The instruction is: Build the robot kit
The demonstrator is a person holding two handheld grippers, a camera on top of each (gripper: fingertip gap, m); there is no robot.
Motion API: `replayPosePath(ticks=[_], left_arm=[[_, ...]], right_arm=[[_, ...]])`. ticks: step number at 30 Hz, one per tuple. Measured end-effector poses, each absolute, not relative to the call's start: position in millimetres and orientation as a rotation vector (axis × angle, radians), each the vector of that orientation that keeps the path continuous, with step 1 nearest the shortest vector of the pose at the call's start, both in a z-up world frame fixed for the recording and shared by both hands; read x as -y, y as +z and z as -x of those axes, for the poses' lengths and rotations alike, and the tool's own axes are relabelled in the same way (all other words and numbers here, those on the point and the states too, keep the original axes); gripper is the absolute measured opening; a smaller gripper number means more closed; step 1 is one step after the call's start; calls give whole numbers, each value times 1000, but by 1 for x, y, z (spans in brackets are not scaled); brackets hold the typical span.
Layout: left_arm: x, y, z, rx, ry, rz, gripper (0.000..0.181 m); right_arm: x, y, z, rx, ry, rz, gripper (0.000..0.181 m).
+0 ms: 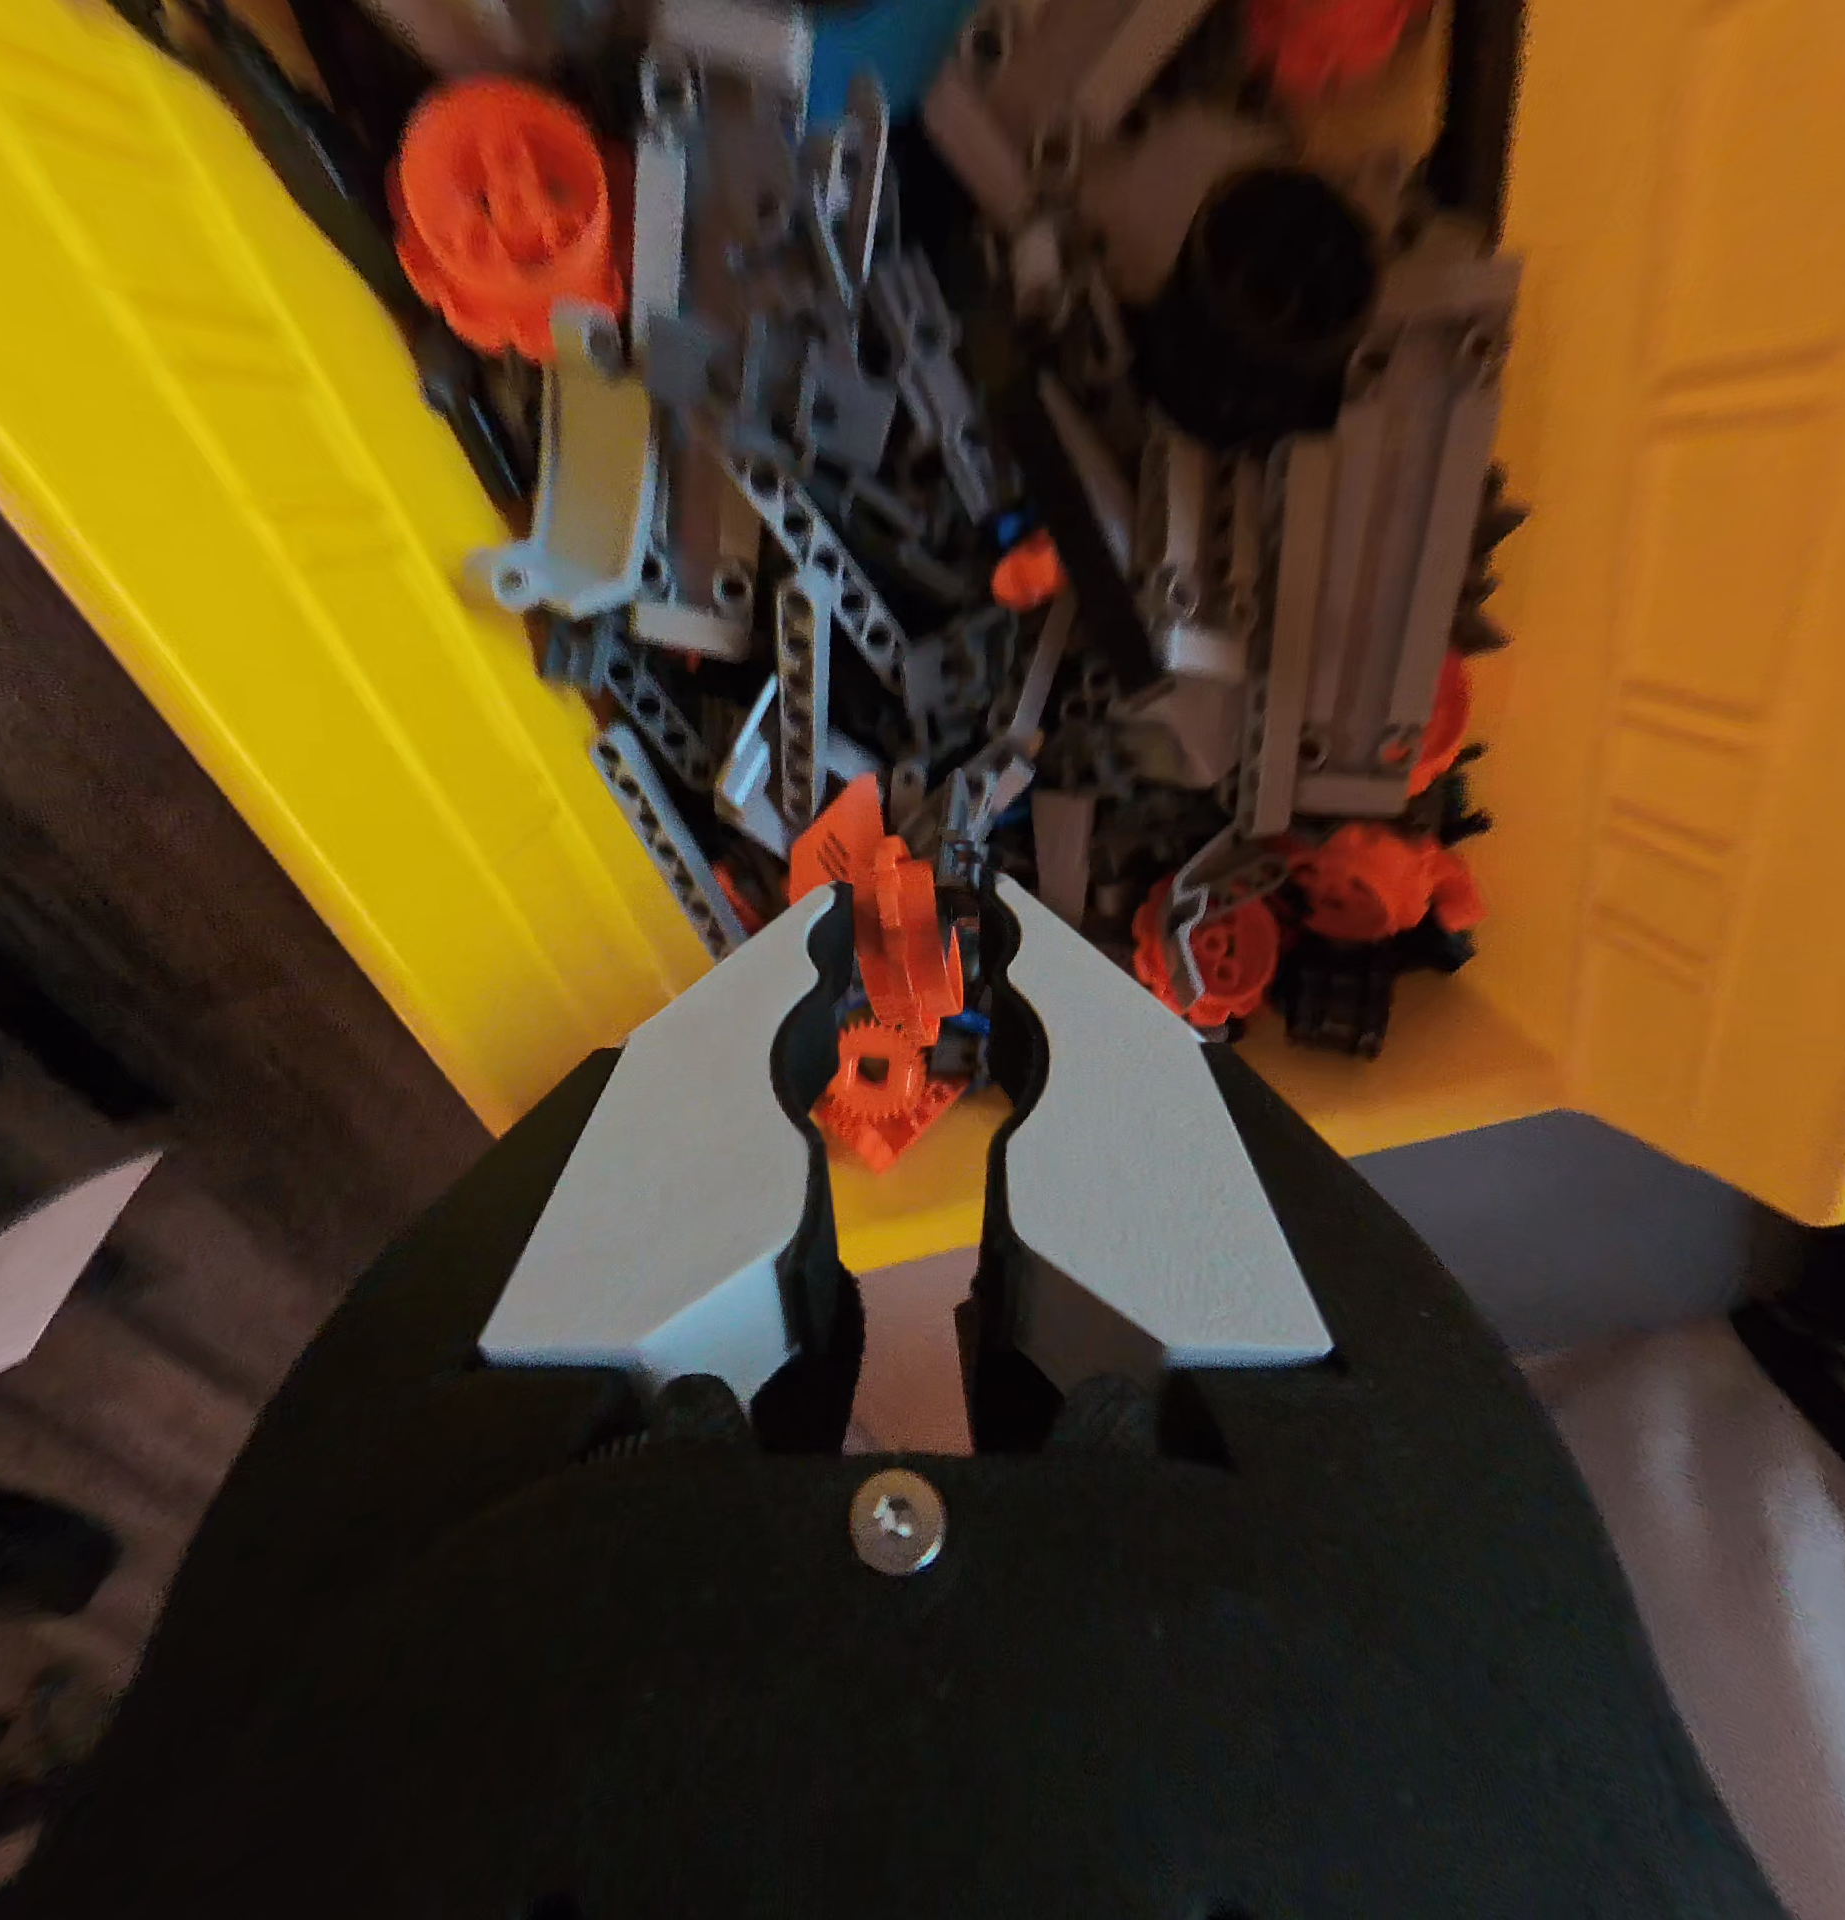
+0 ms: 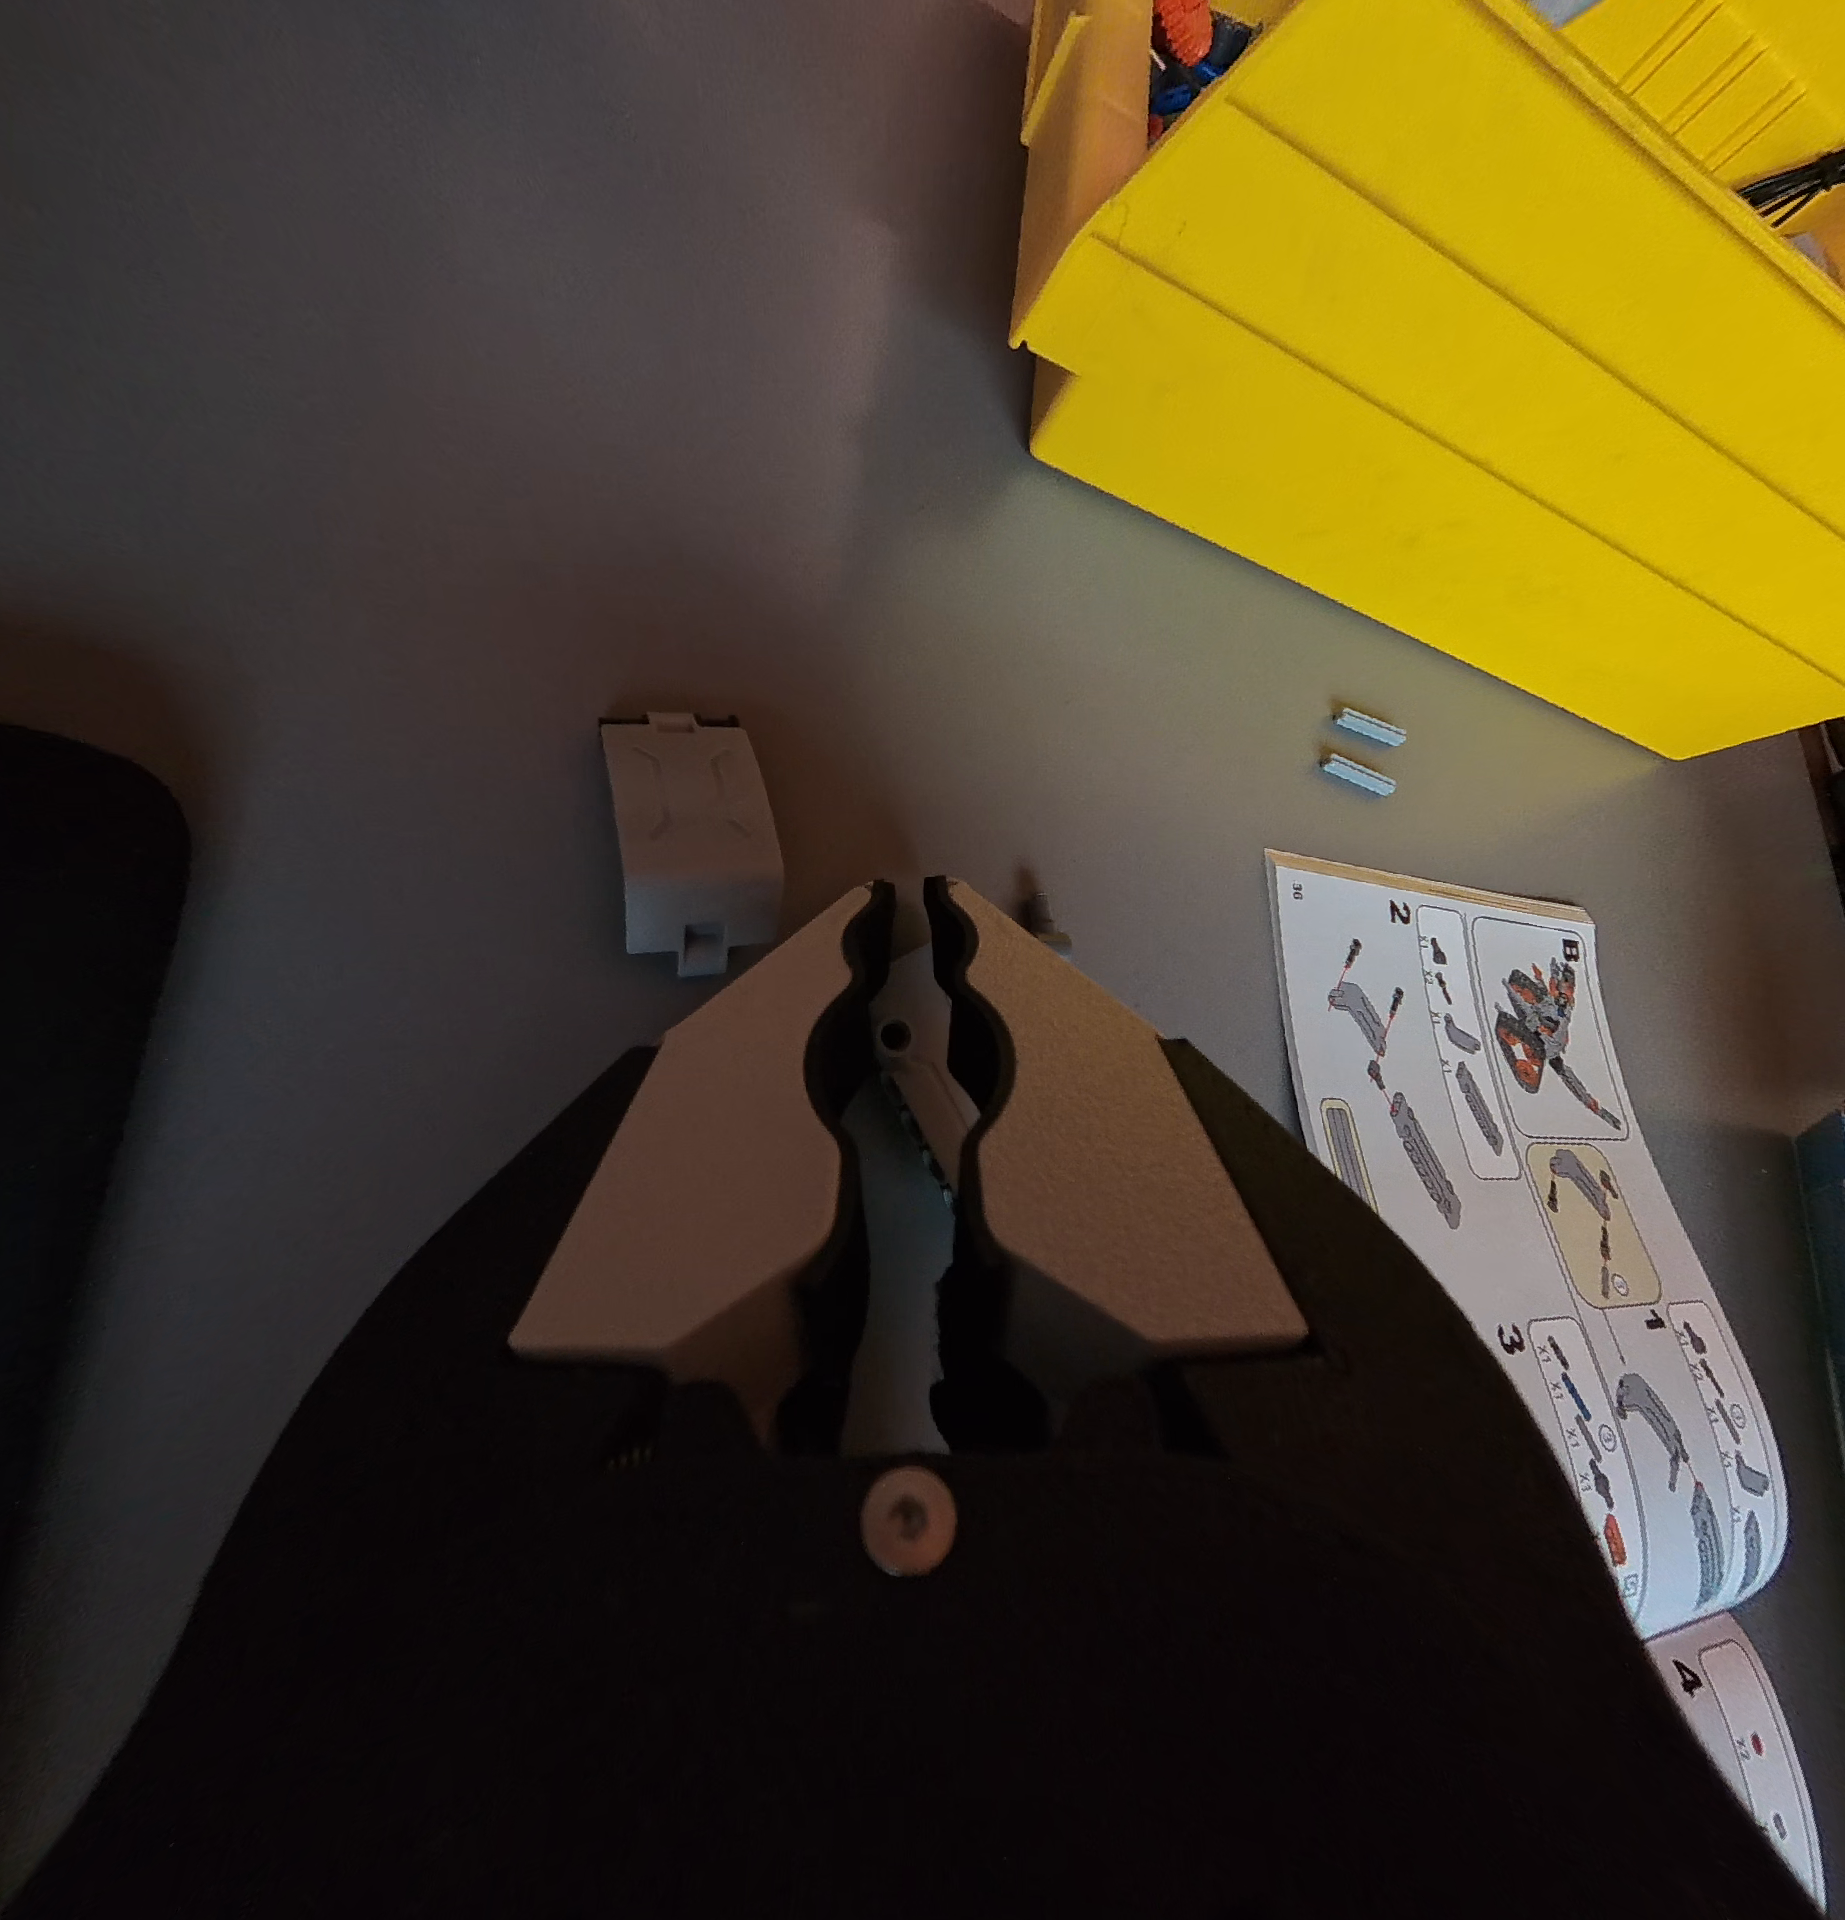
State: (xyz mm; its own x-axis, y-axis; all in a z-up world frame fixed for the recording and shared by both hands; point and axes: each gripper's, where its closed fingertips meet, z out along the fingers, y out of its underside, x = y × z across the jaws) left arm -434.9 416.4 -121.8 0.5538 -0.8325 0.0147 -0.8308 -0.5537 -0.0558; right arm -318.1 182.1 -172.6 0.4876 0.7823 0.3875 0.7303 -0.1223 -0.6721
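Left gripper (image 1: 916, 896): jaws drawn close together at the tips, with an orange plastic piece (image 1: 902, 935) standing between them; contact with the pads cannot be confirmed owing to blur, so whether it is clamped cannot be told. The gripper is positioned at the near end of a yellow bin (image 1: 274, 499) filled with grey perforated beams (image 1: 804, 686), orange gears (image 1: 876, 1081), an orange wheel hub (image 1: 497, 218) and a black tyre (image 1: 1271, 301). Right gripper (image 2: 905, 888): jaws nearly together, closed on a light grey beam piece (image 2: 902, 1049) that runs back between the fingers. It is above a grey table (image 2: 430, 416). Just beyond the fingertips lies a grey curved panel (image 2: 689, 831); two short grey pins (image 2: 1363, 750) lie side by side farther right. A printed instruction booklet (image 2: 1520, 1195) with numbered diagram steps lies open at right, near a yellow bin's outer wall (image 2: 1417, 416). No brand marking is legible.
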Motion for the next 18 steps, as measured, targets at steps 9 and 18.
replayPosePath(ticks=[9,18], left_arm=[[-403,-137,420,-1446,-151,2837,76],[-380,-142,481,-1358,134,3063,63]], right_arm=[[-182,-173,318,1262,77,1869,6],[-181,-172,319,1271,73,1864,6]])
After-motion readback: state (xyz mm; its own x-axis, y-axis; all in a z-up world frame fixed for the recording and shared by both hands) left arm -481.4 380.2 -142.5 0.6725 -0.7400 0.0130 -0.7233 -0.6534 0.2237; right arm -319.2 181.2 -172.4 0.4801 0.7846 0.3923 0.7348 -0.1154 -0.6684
